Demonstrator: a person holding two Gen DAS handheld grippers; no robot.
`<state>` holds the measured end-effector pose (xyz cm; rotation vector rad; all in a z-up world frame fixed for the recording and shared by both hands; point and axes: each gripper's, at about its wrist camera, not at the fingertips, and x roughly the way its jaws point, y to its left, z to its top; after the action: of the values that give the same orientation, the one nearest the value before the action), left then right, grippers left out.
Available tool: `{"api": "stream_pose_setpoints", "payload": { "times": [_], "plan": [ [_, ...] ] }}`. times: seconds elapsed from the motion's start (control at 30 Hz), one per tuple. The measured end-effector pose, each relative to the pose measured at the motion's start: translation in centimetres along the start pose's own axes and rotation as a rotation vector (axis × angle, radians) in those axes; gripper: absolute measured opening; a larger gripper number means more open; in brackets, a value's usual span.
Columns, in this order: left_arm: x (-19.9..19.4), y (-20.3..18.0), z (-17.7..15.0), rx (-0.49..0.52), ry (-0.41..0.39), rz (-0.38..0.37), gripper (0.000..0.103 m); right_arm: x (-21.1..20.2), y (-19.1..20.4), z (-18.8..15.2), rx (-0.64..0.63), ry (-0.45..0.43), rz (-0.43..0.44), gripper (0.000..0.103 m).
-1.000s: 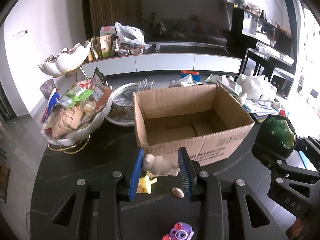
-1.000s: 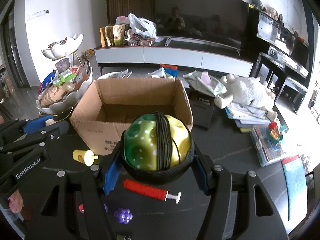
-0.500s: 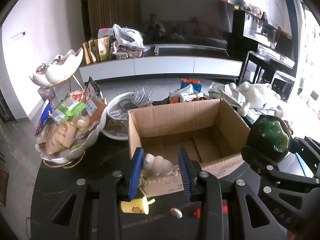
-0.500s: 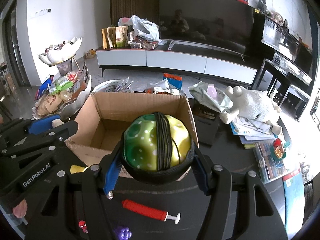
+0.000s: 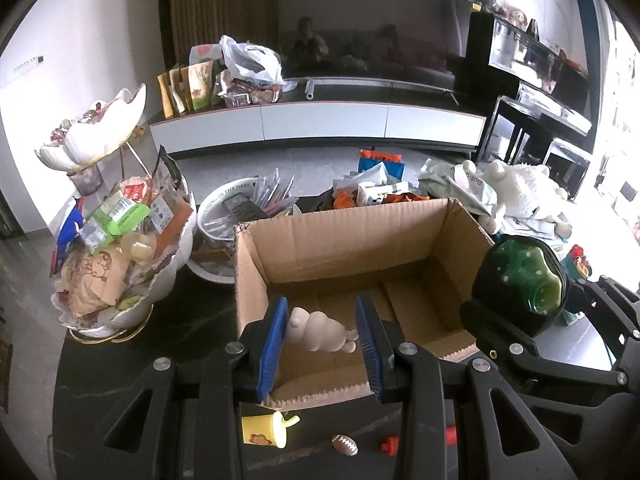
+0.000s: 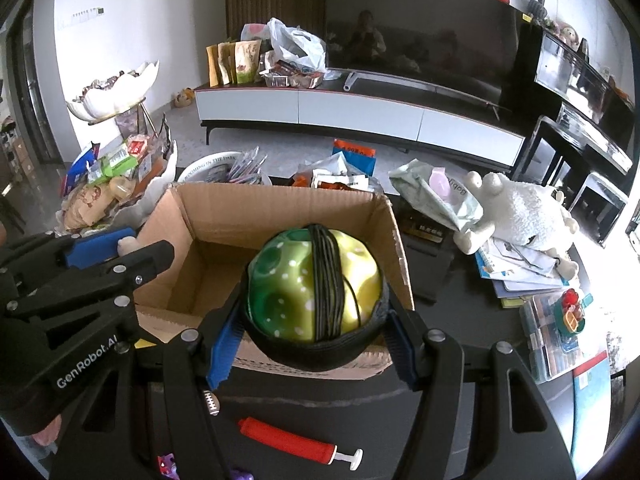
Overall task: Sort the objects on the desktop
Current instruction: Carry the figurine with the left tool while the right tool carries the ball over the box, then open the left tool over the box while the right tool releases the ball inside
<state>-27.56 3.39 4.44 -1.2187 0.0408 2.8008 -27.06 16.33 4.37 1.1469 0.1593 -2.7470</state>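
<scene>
Both grippers have advanced over the seemingly empty cardboard box [image 5: 360, 248], fingers clamping beige figurine [image 5: 320, 330] and green ball [image 6: 316, 284].

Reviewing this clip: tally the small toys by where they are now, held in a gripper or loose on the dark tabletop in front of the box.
Held in a gripper: 2, beige figurine, green dimpled ball
Loose on tabletop: 5, yellow cup, mini football, red pump, red block, purple toy
Total: 7

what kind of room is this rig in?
Most likely a home living room: a large dark TV over a long low white cabinet, a plush toy and a snack-filled bowl on the cluttered dark table.
</scene>
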Motion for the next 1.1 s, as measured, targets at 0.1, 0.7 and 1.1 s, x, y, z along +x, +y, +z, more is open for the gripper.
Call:
{"api": "stream_pose_setpoints", "payload": {
  "times": [0.1, 0.7, 1.1],
  "plan": [
    [0.4, 0.1, 0.0, 0.0, 0.004, 0.004, 0.032, 0.4, -0.1, 0.0, 0.002, 0.006, -0.002, 0.06],
    [1.4, 0.5, 0.4, -0.027, 0.031, -0.011, 0.047, 1.6, -0.8, 0.1, 0.011, 0.038, 0.0, 0.061],
    [0.1, 2.0, 0.5, -0.08, 0.009, -0.006, 0.073, 1.3, -0.8, 0.0, 0.007, 0.03, -0.03, 0.062]
  ]
}}
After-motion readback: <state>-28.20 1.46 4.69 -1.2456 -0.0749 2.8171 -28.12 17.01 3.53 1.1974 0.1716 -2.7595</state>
